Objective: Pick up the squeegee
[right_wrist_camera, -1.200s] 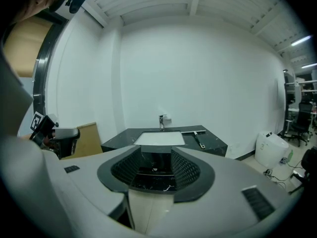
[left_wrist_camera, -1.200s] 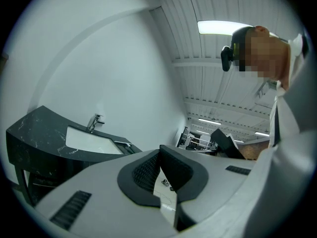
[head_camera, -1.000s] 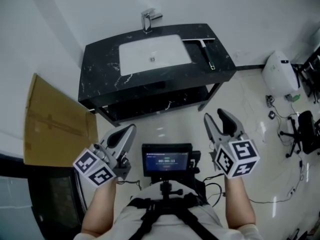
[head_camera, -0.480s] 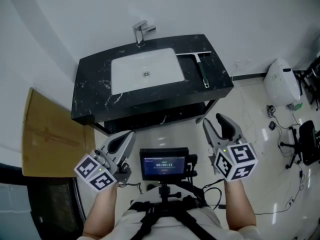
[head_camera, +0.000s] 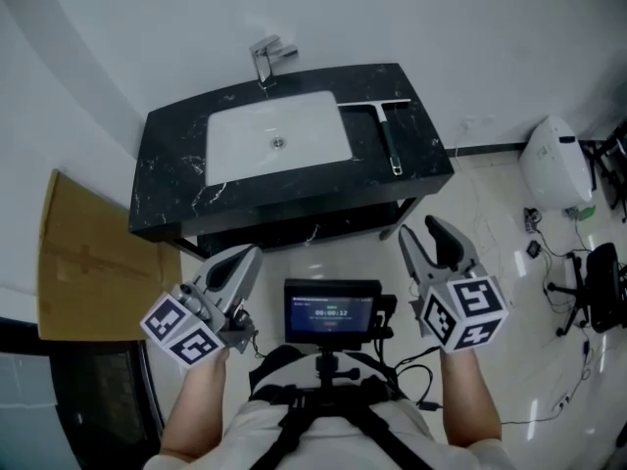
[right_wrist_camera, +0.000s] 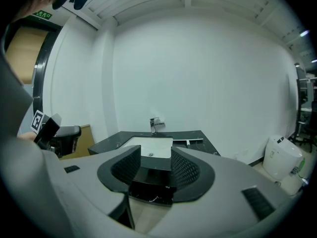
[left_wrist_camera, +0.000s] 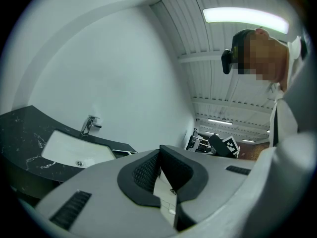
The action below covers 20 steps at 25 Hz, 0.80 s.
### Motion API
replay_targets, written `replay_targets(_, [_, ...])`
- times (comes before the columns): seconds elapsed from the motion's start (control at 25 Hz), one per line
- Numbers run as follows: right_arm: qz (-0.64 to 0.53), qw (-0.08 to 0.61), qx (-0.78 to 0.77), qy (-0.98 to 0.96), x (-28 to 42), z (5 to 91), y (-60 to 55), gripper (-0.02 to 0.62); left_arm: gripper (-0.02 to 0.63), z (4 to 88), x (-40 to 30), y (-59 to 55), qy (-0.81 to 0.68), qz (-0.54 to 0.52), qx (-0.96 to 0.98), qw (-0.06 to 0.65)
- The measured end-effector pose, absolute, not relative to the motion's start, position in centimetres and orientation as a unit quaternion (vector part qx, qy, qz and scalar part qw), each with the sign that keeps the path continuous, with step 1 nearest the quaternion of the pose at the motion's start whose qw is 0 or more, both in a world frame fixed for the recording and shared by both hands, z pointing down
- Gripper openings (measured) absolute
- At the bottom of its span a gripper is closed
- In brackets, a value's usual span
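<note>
Black stone counter (head_camera: 176, 179) by the wall, with a white sink (head_camera: 245, 140) set in it and a shiny tap (head_camera: 265, 55) at the back. Lying flat on the counter, just to the right of the sink: the squeegee (head_camera: 386, 135), long wiping bar near the back wall, thin handle pointing toward the front edge. Not touched by anything.

Held low and close to the body, one on each side of a small screen (head_camera: 331, 311): the two tongs. On the left gripper (head_camera: 247, 255), tips pressed together with only a thin crack lower down, and nothing inside. On the right gripper (head_camera: 423, 231), jaws wide apart and empty too, aimed at the counter, with the squeegee (right_wrist_camera: 187, 142) showing just above the right jaw in the right gripper view.

Compared with a second ago: counter a bit bigger in the head view, lower down and slid to the left, so likely a small walk toward it. Squeegee in just the same spot on the stone. Tongs in much the same place by the body, and set the same way.

So, only getting closer for now. Both tongs well apart from the squeegee, with bare floor between. Next, most likely: step up, reach out with the right gripper, come down over the thin handle and squeeze. Worth watching: a flat, thin handle on hard stone, easy to push away and not grab.
</note>
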State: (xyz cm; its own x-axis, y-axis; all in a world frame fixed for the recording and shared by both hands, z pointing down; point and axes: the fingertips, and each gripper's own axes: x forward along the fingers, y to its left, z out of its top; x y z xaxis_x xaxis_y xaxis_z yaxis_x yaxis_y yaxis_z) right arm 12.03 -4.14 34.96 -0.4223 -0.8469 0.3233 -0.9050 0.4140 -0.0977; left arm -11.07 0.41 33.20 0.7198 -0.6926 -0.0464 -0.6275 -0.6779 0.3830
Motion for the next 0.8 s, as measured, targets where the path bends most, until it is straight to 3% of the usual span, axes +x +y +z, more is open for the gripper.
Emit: replay_targets(0.8, [0.146,0.122,0.541,-0.819,8.2,36.0,-10.5,0.196,-0.003,34.0,-14.5,-6.7,-0.34,-0.09,0.917,0.191])
